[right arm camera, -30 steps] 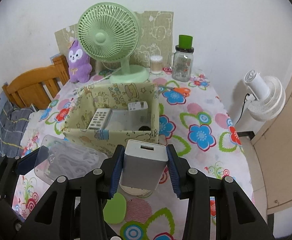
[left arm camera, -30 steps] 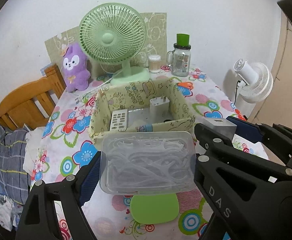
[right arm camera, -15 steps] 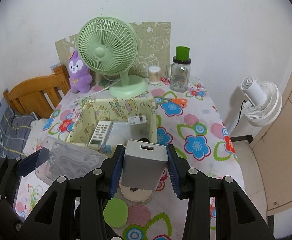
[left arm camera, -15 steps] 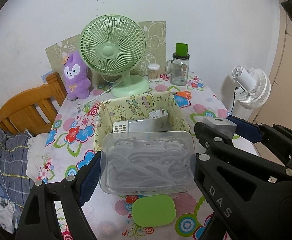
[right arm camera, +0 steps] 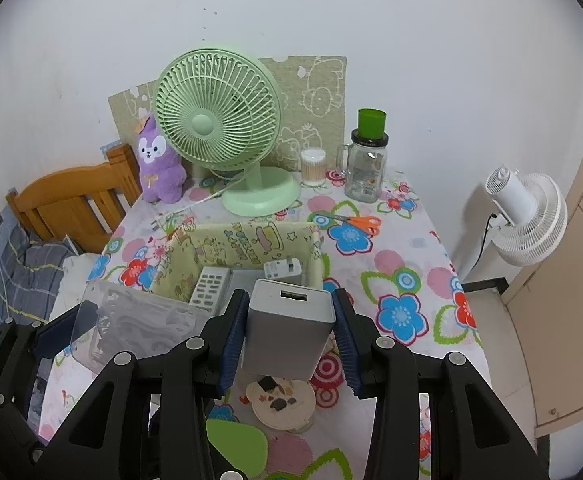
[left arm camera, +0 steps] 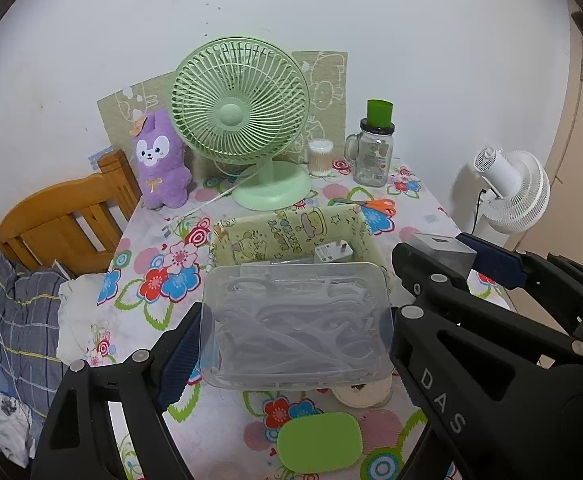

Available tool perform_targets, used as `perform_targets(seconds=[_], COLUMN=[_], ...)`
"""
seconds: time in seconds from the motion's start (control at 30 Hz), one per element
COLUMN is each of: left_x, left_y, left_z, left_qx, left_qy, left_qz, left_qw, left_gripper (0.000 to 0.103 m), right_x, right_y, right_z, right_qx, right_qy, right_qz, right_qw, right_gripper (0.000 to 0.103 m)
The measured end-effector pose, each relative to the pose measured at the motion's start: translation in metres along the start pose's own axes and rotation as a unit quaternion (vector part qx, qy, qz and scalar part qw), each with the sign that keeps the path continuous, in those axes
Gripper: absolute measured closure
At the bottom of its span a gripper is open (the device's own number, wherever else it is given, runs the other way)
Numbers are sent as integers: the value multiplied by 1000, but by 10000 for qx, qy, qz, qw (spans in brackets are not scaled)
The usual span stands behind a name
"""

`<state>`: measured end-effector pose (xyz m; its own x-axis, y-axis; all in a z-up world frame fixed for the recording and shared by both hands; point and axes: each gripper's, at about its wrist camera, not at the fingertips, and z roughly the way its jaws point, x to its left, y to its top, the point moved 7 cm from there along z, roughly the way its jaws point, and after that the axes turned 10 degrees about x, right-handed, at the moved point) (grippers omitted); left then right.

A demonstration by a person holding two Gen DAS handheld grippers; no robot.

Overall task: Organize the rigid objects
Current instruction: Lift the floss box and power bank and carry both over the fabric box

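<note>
Clear box: transparent plastic box (left arm camera: pixel 295 326) of white floss picks, clamped at both short sides by the left tool (left arm camera: pixel 291 340); held in the air above the counter (left arm camera: pixel 227 412), in front of the fabric bin.
Power bank: grey power bank (right arm camera: pixel 289 330), port end facing away, clamped between the blue pads of the right tool (right arm camera: pixel 289 336); held clear of the counter, near edge of the bin just beyond it.
Fabric bin: yellow cartoon-print storage bin (right arm camera: pixel 251 240) at mid-counter, open top.
Bin contents: white remote control (right arm camera: pixel 210 289) lying flat at left; white plug adapter (right arm camera: pixel 282 269) at the far right.
Counter, near edge: green oval case (left arm camera: pixel 319 442) and a round cream dish (right arm camera: pixel 281 400) with small dark bits, both below the held items.
Counter, far edge: green desk fan (right arm camera: pixel 215 128), purple plush (right arm camera: pixel 159 164), cotton swab jar (right arm camera: pixel 312 165), glass mug jar with green cap (right arm camera: pixel 367 162).
Scissors: orange-handled scissors (right arm camera: pixel 357 222), right of the bin, apart from it.
Surroundings: white floor fan (right arm camera: pixel 525 216) right of the counter; wooden bed frame (right arm camera: pixel 71 200) to its left.
</note>
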<state>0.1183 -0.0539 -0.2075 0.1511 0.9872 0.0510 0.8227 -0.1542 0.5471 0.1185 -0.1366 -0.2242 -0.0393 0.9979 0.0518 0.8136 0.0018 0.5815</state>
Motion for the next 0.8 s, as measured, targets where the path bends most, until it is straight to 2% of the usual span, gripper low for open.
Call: perform_targets(seconds=[0.8], left_x=[19], left_y=[44], left_z=[46], left_qx=[134], left_qy=[-224], left_qz=[-74], left_qw=[9996], left_gripper=[15], right_x=[6], right_y=[46], right_z=[52], right_qx=[237], right_qy=[-104], right_qz=[75], right_qw=[9996], right_gripper=[58])
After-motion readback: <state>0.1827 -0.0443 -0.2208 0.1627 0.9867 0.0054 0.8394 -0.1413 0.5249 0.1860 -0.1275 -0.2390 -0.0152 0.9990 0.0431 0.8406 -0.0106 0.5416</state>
